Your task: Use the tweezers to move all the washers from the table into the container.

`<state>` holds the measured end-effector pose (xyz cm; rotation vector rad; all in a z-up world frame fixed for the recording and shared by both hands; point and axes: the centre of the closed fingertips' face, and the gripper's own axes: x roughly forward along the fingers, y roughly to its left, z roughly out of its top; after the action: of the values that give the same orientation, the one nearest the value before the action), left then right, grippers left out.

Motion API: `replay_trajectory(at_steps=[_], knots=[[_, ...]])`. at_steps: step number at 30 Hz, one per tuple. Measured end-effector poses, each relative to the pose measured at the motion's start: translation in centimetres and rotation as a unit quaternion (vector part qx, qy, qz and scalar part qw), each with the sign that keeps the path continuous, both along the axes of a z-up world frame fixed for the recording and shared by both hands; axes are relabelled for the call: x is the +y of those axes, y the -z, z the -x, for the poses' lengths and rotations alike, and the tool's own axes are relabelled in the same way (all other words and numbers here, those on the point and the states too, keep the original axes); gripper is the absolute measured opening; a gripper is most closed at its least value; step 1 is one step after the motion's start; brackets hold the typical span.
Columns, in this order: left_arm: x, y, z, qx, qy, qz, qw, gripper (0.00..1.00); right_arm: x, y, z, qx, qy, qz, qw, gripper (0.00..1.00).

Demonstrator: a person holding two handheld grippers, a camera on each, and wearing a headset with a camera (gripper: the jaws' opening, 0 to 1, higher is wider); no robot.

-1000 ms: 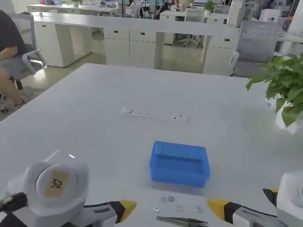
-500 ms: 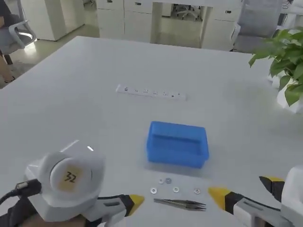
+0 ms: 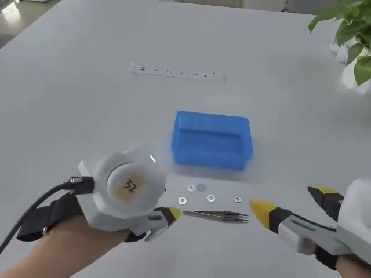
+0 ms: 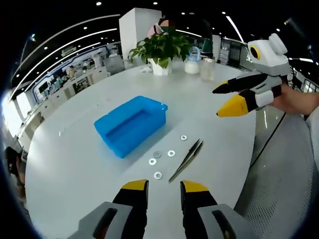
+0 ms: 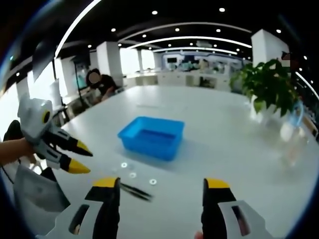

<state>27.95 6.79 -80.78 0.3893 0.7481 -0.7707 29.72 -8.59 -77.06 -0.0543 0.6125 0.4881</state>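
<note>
Washers (image 3: 201,187): we count five, loose on the table (image 3: 87,110), just in front of the container's near wall.
Tweezers (image 3: 217,215): flat on the table, on the near side of the container, just past the washers. Neither gripper is holding them.
Container (image 3: 211,153): blue, rectangular, open top, upright on the table.
Left gripper (image 4: 164,186): near-left of the container. Its jaws are a little apart with nothing between them. The yellow tips are close to one end of the tweezers; we can't tell if they touch.
Right gripper (image 5: 162,184): near-right of the container. Its jaws are spread wide and empty.
Power strip (image 3: 174,72): white, beyond the container's far wall, well apart from it.
Plant (image 3: 353,29): green leaves, far-right of the container.
</note>
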Motion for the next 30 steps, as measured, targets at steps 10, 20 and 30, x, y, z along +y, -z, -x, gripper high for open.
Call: replay_trajectory(at_steps=[10, 20, 30], knots=[[-1.8, 3.2, -0.2, 0.021, 0.069, -0.051, 0.9961, 0.1, -0.4, 0.9, 0.3, 0.016, 0.009, -0.004, 0.9998, 0.63], [-2.5, 5.0, -0.5, 0.07, 0.091, -0.067, 0.9911, 0.01, 0.4, 2.0, 0.8, 0.035, -0.004, 0.0, 0.9994, 0.62], [-2.8, 5.3, -0.4, 0.06, 0.145, -0.088, 0.9837, 0.0, 0.7, 2.4, 0.8, 0.043, -0.016, 0.007, 0.9989, 0.61]])
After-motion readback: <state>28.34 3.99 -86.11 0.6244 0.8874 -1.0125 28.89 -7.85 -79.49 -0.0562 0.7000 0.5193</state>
